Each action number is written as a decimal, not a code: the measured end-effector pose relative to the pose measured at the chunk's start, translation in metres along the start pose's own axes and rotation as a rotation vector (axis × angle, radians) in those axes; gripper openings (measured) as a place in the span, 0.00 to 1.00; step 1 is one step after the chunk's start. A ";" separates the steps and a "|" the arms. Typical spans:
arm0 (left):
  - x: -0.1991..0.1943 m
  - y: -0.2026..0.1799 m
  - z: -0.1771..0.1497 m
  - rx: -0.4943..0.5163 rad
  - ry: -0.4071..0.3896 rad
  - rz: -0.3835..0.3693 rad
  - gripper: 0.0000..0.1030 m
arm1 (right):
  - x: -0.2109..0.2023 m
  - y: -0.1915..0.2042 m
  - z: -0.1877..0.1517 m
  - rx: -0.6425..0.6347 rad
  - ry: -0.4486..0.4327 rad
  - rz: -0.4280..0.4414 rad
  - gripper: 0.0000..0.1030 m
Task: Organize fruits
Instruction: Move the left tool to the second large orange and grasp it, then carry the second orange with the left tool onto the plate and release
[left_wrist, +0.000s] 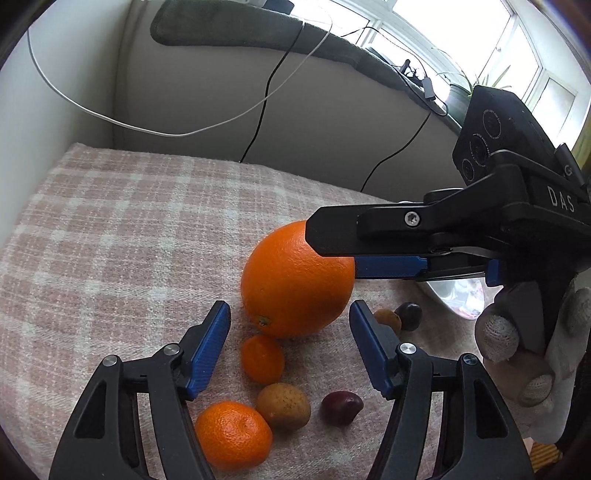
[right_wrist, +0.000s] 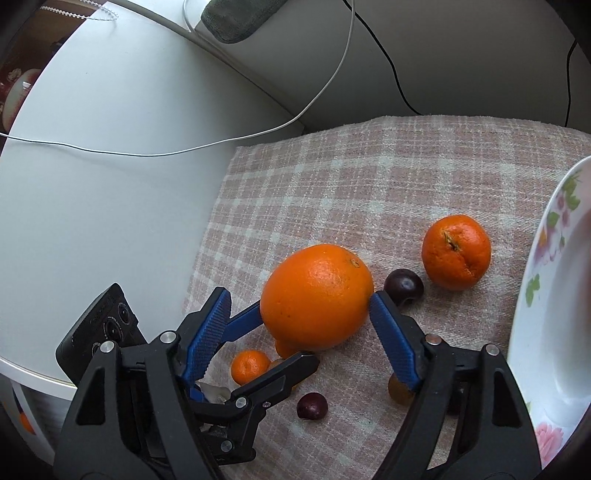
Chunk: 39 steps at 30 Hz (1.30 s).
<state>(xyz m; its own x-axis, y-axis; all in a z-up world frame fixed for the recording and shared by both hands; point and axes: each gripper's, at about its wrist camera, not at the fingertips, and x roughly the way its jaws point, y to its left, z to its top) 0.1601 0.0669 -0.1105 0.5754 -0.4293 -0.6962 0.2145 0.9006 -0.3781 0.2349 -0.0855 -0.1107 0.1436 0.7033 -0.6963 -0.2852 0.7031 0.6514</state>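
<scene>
A large orange (left_wrist: 295, 280) lies on the checked cloth (left_wrist: 129, 229), also in the right wrist view (right_wrist: 317, 295). My left gripper (left_wrist: 290, 325) is open, just short of the orange, over a small tangerine (left_wrist: 262, 358). My right gripper (right_wrist: 299, 306) is open with the orange between its fingers; its right finger touches the fruit, the left stands apart. It enters the left wrist view from the right (left_wrist: 332, 251). Another tangerine (left_wrist: 232, 434), a brown fruit (left_wrist: 283, 405) and a dark plum (left_wrist: 341, 406) lie near. A bigger tangerine (right_wrist: 456, 251) and a plum (right_wrist: 403, 286) lie toward the plate.
A white floral plate (right_wrist: 546, 295) stands at the right edge of the right wrist view. White (left_wrist: 110, 118) and black (left_wrist: 262, 110) cables hang over the pale wall behind the cloth. A white round surface (right_wrist: 92, 184) borders the cloth's left side.
</scene>
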 end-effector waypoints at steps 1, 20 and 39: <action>0.001 0.000 0.001 -0.002 0.001 -0.002 0.64 | 0.002 0.000 0.001 0.001 0.000 -0.003 0.79; 0.002 -0.011 -0.002 0.023 -0.016 0.020 0.55 | 0.005 -0.009 0.001 0.024 -0.011 -0.031 0.65; -0.028 -0.046 -0.012 0.076 -0.070 0.024 0.55 | -0.023 0.003 -0.010 0.010 -0.052 0.009 0.65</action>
<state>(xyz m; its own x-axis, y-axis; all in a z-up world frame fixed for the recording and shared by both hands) 0.1247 0.0365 -0.0811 0.6340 -0.4038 -0.6595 0.2573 0.9144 -0.3125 0.2213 -0.1004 -0.0960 0.1907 0.7137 -0.6740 -0.2773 0.6978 0.6604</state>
